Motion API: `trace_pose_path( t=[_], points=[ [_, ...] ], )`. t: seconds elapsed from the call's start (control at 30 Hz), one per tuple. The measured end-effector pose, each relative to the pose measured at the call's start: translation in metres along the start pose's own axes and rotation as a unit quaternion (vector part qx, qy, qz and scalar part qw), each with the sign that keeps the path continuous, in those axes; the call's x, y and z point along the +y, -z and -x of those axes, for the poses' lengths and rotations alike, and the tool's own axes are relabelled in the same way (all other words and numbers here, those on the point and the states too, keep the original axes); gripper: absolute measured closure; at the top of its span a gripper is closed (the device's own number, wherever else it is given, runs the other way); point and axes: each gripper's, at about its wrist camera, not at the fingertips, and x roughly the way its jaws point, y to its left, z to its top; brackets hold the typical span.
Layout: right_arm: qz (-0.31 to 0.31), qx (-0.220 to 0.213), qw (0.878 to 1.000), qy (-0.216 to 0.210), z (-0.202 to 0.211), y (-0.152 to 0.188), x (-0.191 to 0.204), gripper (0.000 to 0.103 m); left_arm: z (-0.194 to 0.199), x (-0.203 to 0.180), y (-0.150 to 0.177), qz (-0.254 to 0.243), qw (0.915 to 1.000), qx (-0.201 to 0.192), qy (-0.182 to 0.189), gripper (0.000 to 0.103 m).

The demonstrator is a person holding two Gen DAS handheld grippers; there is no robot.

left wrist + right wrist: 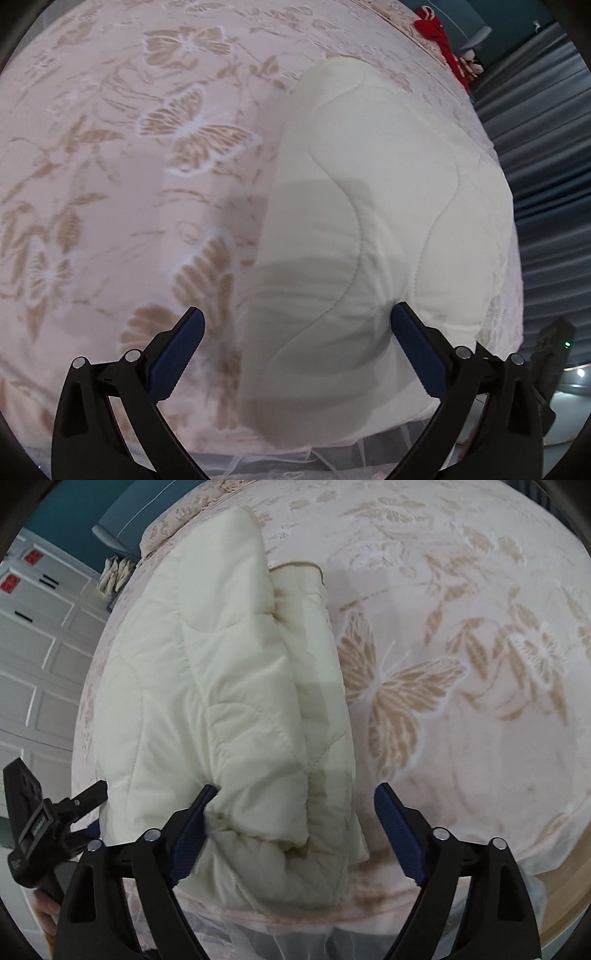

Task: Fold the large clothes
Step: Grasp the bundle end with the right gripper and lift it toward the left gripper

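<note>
Big picture first: a bed [110, 184] fills both views, dressed in a pale pink bedspread [461, 757] woven with tan butterflies and leaves. Lying along its near edge is the task's thing, a cream quilted jacket [221, 701], already gathered into a thick, puffy bundle with wavy stitch lines across it. In the right wrist view a tan-trimmed edge peeks out at the far end of the bundle; whether that is a collar or a hem, I cannot tell.

Now the claws. The left claw [295, 317] stands spread wide, one blue pad over the bedspread, the other just touching the jacket's near end, nothing pinched. The right claw [295, 794] is spread too, its left finger [195, 819] nudging into the padding, its right finger clear over the bedspread. No grip there either, as I read it.

How will it handle? My judgement: light for its bulk, soft and springy, with a smooth shell that may slip and a fill that wants to puff open. Best hold looks like a firm pinch through all the layers at the near end's two corners, not on the rounded top.

Small stuff: a red garment [436, 40] sits at the bed's far edge.
</note>
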Motion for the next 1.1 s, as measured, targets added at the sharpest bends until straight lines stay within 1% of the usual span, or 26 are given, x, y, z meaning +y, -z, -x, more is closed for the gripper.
trace_pose_path(
  t=[0.13,0.2,0.23,0.27,0.3,0.33,0.37,0.4,0.43,0.47,0.5,0.57,0.6,0.7,0.73,0.97,1.1],
  points=[
    [-0.033,0.013,0.998,-0.044,-0.018,-0.001,-0.012,0.015,-0.015,-0.013,-0.002,-0.025,0.9993,0.011,0.026,0.005],
    [-0.049,0.02,0.996,-0.07,-0.025,-0.001,-0.016,0.017,-0.019,-0.022,-0.003,-0.043,0.999,0.012,0.011,0.005],
    [-0.052,0.021,0.995,-0.079,-0.027,-0.001,-0.018,0.02,-0.019,-0.027,-0.003,-0.05,0.9987,0.012,0.002,0.005],
    [-0.053,0.022,0.995,-0.083,-0.027,-0.001,-0.017,0.025,-0.018,-0.033,-0.002,-0.059,0.9982,0.013,-0.005,0.005],
    [-0.051,0.021,0.995,-0.084,-0.026,0.0,-0.016,0.033,-0.016,-0.036,-0.002,-0.066,0.9977,0.011,-0.01,0.007],
    [-0.042,0.019,0.996,-0.078,-0.022,0.0,-0.012,0.037,-0.011,-0.042,-0.001,-0.079,0.9967,0.007,-0.018,0.012],
    [-0.027,0.015,0.997,-0.065,-0.017,0.0,-0.004,0.045,-0.005,-0.05,0.002,-0.098,0.9947,0.0,-0.03,0.015],
    [-0.007,0.009,0.999,-0.048,-0.01,0.0,0.005,0.052,-0.001,-0.055,0.003,-0.112,0.9929,-0.005,-0.037,0.022],
    [0.01,0.004,0.999,-0.032,-0.006,-0.001,0.013,0.056,0.005,-0.061,0.005,-0.13,0.9904,-0.013,-0.045,0.028],
    [0.029,-0.003,0.999,-0.016,0.0,0.0,0.022,0.064,0.012,-0.068,0.007,-0.147,0.9874,-0.023,-0.053,0.03],
    [0.058,-0.015,0.998,0.008,0.008,0.001,0.039,0.066,0.018,-0.071,0.007,-0.159,0.9851,-0.029,-0.058,0.035],
    [0.098,-0.032,0.994,0.044,0.017,0.004,0.062,0.069,0.034,-0.081,0.008,-0.188,0.9779,-0.052,-0.075,0.039],
    [0.114,-0.04,0.991,0.056,0.022,0.006,0.074,0.07,0.041,-0.085,0.008,-0.201,0.9738,-0.065,-0.086,0.041],
    [0.141,-0.06,0.986,0.069,0.033,0.012,0.099,0.072,0.063,-0.09,0.005,-0.228,0.9631,-0.095,-0.106,0.044],
    [0.151,-0.069,0.983,0.073,0.036,0.014,0.11,0.073,0.072,-0.088,0.003,-0.233,0.9607,-0.105,-0.109,0.044],
    [0.203,-0.122,0.968,0.082,0.059,0.026,0.154,0.074,0.119,-0.068,-0.003,-0.242,0.9495,-0.155,-0.125,0.046],
    [0.223,-0.134,0.962,0.08,0.061,0.03,0.178,0.074,0.139,-0.053,-0.008,-0.242,0.9449,-0.176,-0.133,0.047]
  ],
)
